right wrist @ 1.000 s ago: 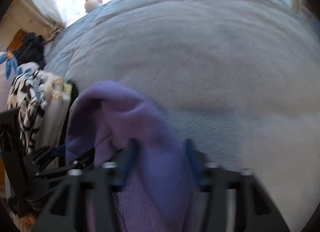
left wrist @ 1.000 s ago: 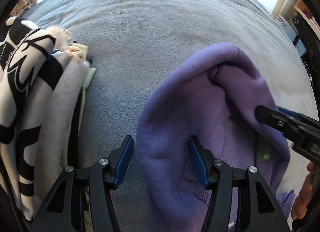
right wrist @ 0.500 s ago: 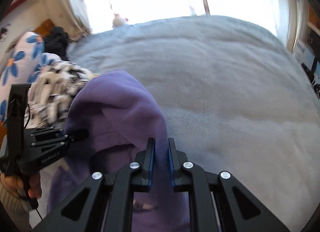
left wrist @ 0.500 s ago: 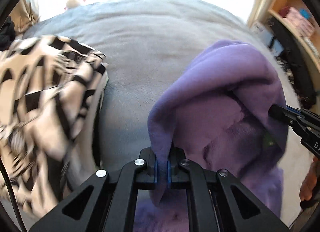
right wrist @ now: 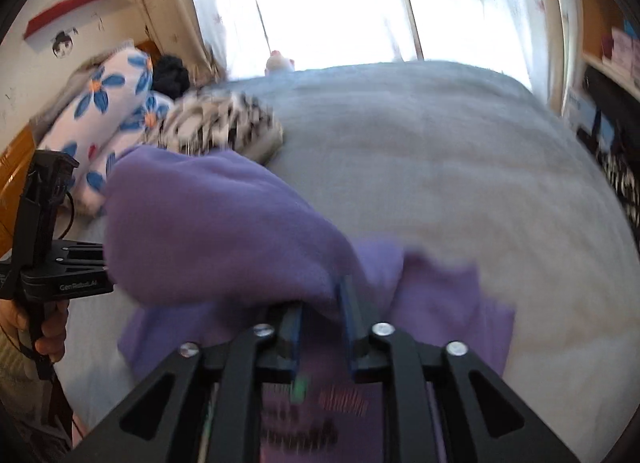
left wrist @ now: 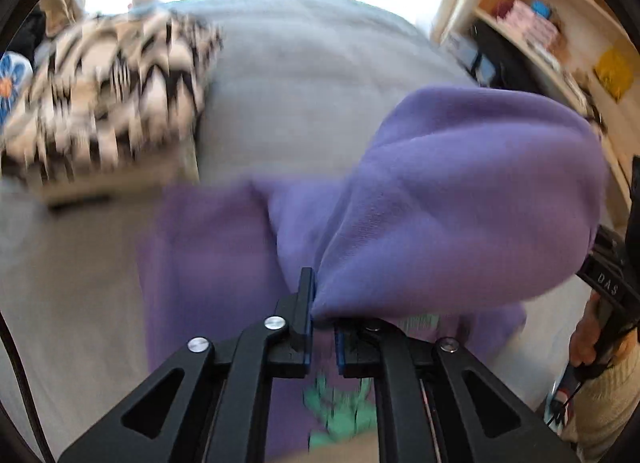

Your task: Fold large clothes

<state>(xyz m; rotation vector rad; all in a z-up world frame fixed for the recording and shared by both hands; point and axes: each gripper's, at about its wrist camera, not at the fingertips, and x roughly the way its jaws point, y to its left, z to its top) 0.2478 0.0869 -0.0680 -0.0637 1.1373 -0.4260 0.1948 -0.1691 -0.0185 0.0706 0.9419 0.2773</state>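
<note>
Beyond the purple sweatshirt (left wrist: pixel 460 199) on the grey bedspread (left wrist: pixel 304 87) lies a zigzag-patterned garment (left wrist: pixel 108 99); left gripper (left wrist: pixel 322 327) is clamped on its raised fold. Rightward view: flowered pillows (right wrist: pixel 104 111) lie behind the sweatshirt; right gripper (right wrist: pixel 322 327) is opening, cloth between its jaws.

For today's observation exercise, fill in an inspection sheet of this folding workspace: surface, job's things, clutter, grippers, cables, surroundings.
Surface: grey blanket covering a bed.
Job's things: purple sweatshirt, partly lifted, printed side below.
Clutter: black-and-white patterned garment; floral pillows.
Grippers: left hand-held gripper shut on the sweatshirt; right hand-held gripper has fabric between its pads, jaws opening.
Cables: thin black cable by the left hand-held gripper.
Surroundings: bright window, wooden shelves.
</note>
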